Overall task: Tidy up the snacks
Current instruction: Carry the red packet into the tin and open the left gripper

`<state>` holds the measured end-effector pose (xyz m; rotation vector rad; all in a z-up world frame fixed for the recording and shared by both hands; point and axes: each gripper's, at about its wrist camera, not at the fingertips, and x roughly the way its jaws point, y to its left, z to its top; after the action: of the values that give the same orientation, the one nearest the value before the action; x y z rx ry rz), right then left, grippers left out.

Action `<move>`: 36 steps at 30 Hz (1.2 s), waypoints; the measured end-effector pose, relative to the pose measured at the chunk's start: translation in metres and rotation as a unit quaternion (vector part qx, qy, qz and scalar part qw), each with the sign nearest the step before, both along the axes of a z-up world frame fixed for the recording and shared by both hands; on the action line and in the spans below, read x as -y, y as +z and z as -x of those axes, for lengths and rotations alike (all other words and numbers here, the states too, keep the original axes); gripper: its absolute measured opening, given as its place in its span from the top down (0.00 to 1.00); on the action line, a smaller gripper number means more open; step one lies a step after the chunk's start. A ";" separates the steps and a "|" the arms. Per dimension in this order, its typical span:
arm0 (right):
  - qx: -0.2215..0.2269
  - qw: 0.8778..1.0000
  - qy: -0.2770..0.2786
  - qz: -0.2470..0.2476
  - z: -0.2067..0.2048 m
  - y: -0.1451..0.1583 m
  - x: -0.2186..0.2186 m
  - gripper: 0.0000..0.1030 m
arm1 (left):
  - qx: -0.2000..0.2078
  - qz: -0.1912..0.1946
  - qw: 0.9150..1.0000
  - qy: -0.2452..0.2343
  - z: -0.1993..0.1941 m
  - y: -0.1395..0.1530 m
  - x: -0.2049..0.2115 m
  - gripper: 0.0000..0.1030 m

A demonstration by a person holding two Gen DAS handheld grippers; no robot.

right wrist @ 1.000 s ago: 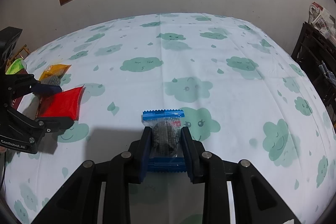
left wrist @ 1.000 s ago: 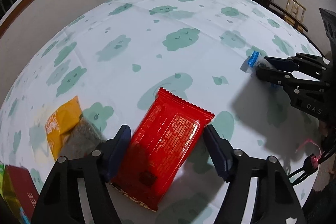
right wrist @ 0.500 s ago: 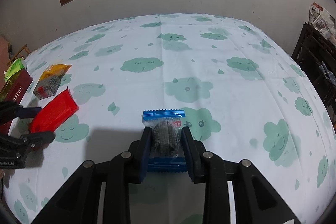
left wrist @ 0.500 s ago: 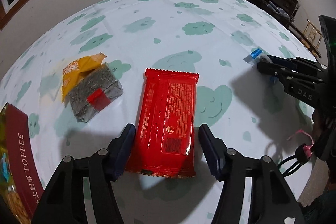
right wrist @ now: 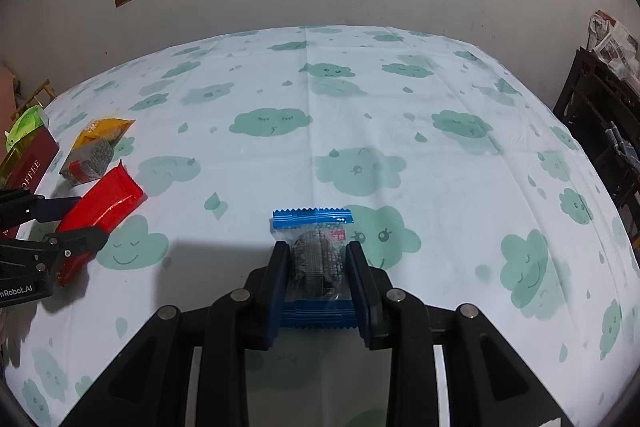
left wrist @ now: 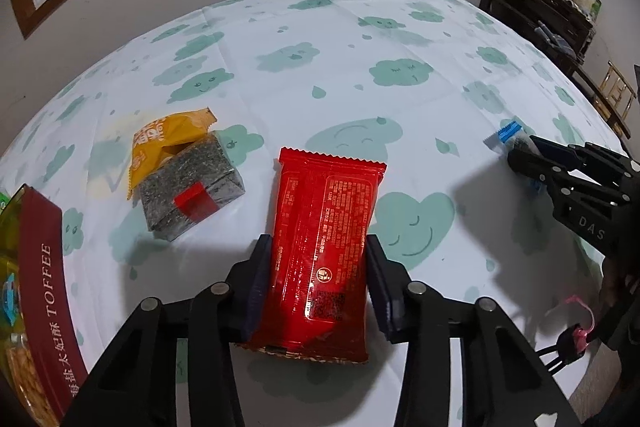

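My left gripper (left wrist: pixel 316 259) is shut on a flat red snack packet (left wrist: pixel 324 227), holding its near half just above the cloud-print tablecloth (left wrist: pixel 320 67). My right gripper (right wrist: pixel 316 267) is shut on a small blue-edged clear snack packet (right wrist: pixel 314 251) with a dark round snack inside, low over the table. In the right wrist view the red packet (right wrist: pixel 104 203) and left gripper (right wrist: pixel 60 223) are at the far left. In the left wrist view the right gripper (left wrist: pixel 524 153) holds the blue packet (left wrist: pixel 506 137) at the right.
A grey speckled packet with a red tab (left wrist: pixel 192 187) lies on a yellow packet (left wrist: pixel 168 139) left of the red one. A dark red toffee box (left wrist: pixel 44 299) sits at the far left edge. A dark shelf (left wrist: pixel 540 15) stands by the wall on the right.
My left gripper has closed on the red packet and turned it so it points straight away; the view has swung left, showing the toffee box. The right gripper has stayed still with its blue packet.
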<state>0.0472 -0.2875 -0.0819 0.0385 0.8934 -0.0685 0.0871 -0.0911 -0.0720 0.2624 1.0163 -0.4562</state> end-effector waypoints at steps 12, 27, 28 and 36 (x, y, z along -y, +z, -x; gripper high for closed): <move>0.000 1.000 0.001 0.004 0.001 -0.001 -0.001 0.70 | 0.009 0.011 1.000 0.028 0.008 0.017 -0.013 0.62; 0.000 1.000 0.001 0.005 0.000 -0.001 -0.001 0.70 | 0.042 0.023 0.995 0.090 0.025 0.068 -0.061 0.62; 0.000 1.000 0.001 0.005 0.001 -0.001 -0.001 0.70 | 0.044 0.023 0.994 0.097 0.025 0.071 -0.068 0.62; 0.000 1.000 0.001 0.005 0.000 -0.001 -0.001 0.70 | 0.064 -0.005 0.982 0.180 0.029 0.088 -0.153 0.62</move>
<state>0.0468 -0.2866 -0.0830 0.0277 0.8926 -0.0715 0.0581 0.0622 0.0158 0.1102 0.9146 -0.1047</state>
